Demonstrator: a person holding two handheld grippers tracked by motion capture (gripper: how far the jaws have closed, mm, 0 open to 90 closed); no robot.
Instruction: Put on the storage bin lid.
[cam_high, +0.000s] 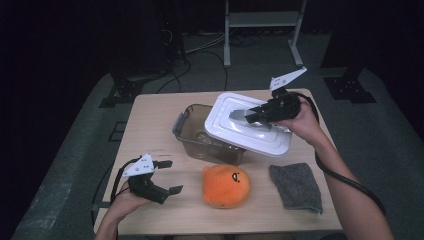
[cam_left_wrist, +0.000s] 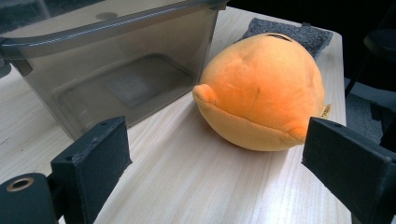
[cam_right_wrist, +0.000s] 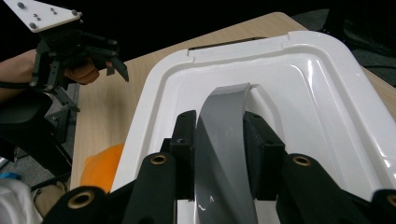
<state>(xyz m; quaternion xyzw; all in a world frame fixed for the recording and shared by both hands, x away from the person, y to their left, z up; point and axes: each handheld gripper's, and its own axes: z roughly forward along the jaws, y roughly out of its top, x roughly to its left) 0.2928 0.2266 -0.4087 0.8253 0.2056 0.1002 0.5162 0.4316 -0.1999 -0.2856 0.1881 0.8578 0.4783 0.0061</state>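
High view: right gripper (cam_high: 248, 116) clamped on grey handle (cam_high: 239, 114) of white lid (cam_high: 235, 132), tilted over container (cam_high: 192, 131). Left gripper view: left gripper (cam_left_wrist: 215, 158) jaws spread wide, empty, facing orange plush (cam_left_wrist: 261, 91)

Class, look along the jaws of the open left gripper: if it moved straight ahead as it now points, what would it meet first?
Most likely the round orange plush toy, lying ahead between the left gripper and the smoky clear plastic box; depth is uncertain.

pale wooden table (cam_high: 150, 115) with box (cam_high: 192, 132), orange plush (cam_high: 226, 186), grey cloth (cam_high: 296, 186)
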